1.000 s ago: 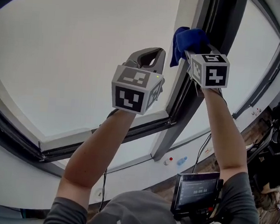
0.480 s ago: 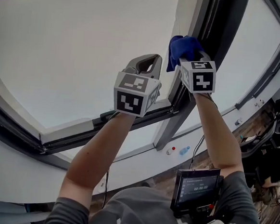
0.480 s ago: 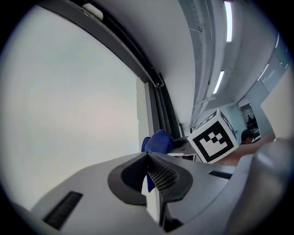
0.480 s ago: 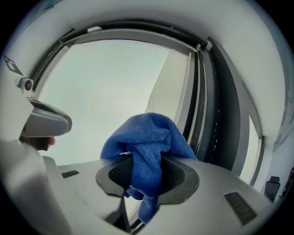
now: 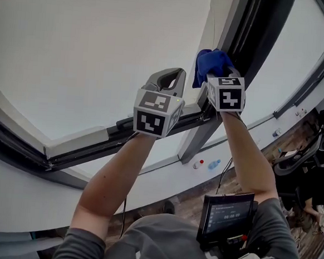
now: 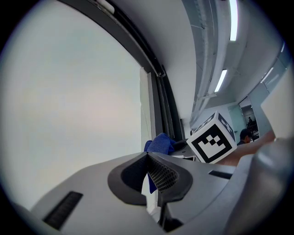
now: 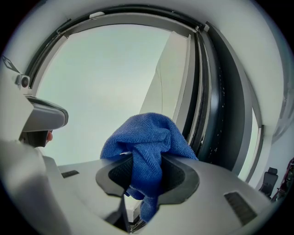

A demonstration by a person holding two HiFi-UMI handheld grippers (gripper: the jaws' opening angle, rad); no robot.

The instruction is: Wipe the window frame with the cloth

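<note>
1. Bright window glass (image 5: 95, 54) fills most of the background. The dark window frame (image 5: 257, 38) runs upright to its right, with office floor showing below.
2. Right gripper (image 5: 215, 74) is raised high, jaws clamped on the blue cloth (image 5: 211, 60). The cloth bunches out past the tips and sits at the frame's inner edge. Real contact cannot be confirmed.
3. Left gripper (image 5: 172, 75) is alongside with its jaws together and nothing between them. It hangs close to the lower frame rail.
4. Risk: only a narrow fold is pinched, so drag along the frame could pull the cloth free.
5. Risk: the wad is small, so a tilted stroke could put hard jaw plastic on the frame instead of fabric.
6. Risk: the idle left gripper could knock the rail.
</note>
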